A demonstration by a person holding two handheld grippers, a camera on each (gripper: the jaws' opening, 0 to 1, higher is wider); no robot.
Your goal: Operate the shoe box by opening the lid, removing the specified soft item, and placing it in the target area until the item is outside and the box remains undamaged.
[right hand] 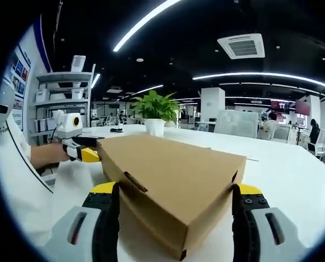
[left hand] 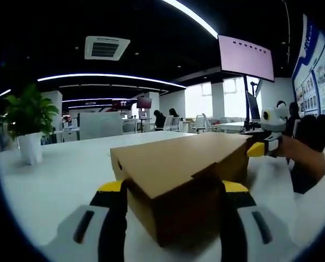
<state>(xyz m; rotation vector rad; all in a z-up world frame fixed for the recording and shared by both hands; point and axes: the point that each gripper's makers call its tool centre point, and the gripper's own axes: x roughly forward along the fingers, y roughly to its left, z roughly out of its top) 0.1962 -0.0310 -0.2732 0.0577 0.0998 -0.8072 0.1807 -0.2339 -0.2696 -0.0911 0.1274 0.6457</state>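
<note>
At the bottom of the left gripper view, the left gripper (left hand: 173, 196) had its jaws wide around one end of the closed shoe box (left hand: 179, 169) on the white table (left hand: 53, 180). The right gripper (right hand: 176, 199) spanned the other end equally wide. Whether the jaws touched the cardboard was unclear; the box hid its contents.

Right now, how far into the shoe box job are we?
Nothing done yet: the shoe box sits on the white table with its lid down, and no soft item is out. In hand: the left gripper and right gripper are at opposite ends, jaws open and straddling the corners. Left: open the lid, take the item out, place it.
</note>
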